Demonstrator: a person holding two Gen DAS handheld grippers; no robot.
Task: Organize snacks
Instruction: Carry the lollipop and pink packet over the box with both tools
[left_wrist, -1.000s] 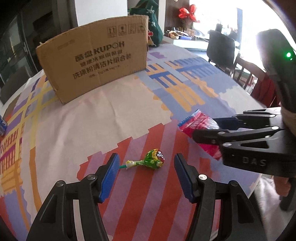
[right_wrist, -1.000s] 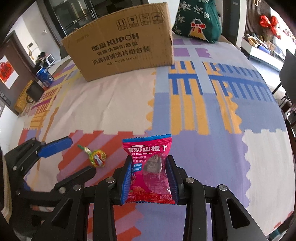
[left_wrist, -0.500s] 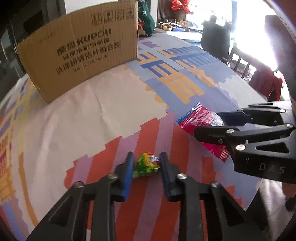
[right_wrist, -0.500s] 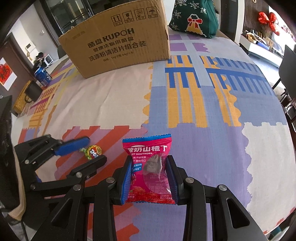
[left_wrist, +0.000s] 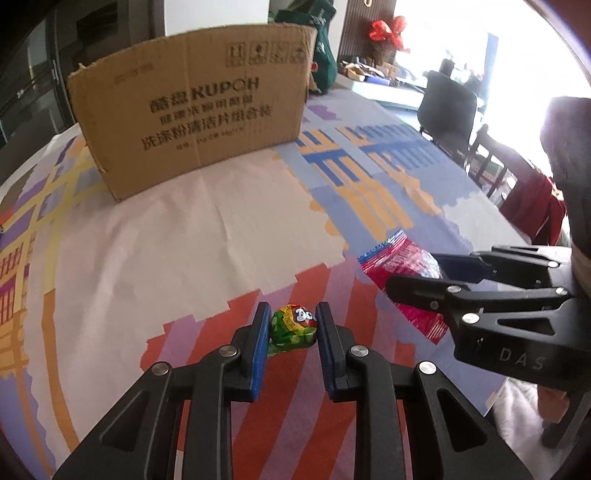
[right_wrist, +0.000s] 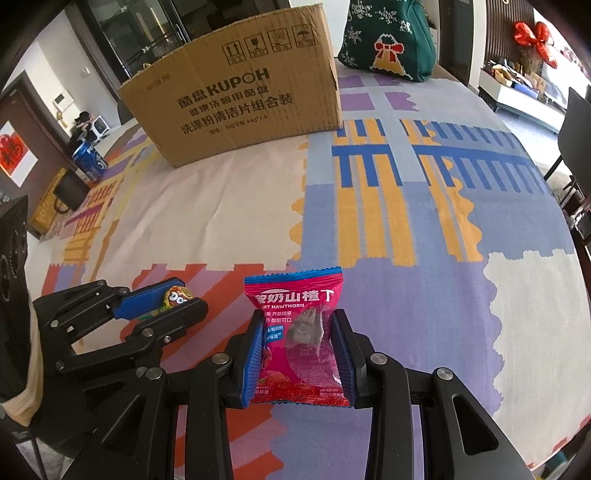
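Note:
My left gripper (left_wrist: 292, 325) is shut on a green-wrapped lollipop (left_wrist: 294, 325), its blue pads pressing both sides of the candy head just above the patterned tablecloth (left_wrist: 207, 236). In the right wrist view the same lollipop (right_wrist: 177, 296) shows between the left gripper (right_wrist: 168, 301). My right gripper (right_wrist: 299, 332) is shut on a red hawthorn snack packet (right_wrist: 295, 332), held upright. That packet (left_wrist: 400, 266) appears at the right of the left wrist view, held by the right gripper (left_wrist: 417, 277). A brown cardboard box (left_wrist: 195, 118) stands at the back of the table.
A green Christmas bag (right_wrist: 388, 40) sits behind the cardboard box (right_wrist: 240, 96). A blue drink can (right_wrist: 88, 160) stands at the table's far left edge. Dark chairs (left_wrist: 450, 107) line the right side, and the table's near edge runs close below both grippers.
My left gripper came down around the lollipop and shut on its head. The right gripper kept still with the packet in it.

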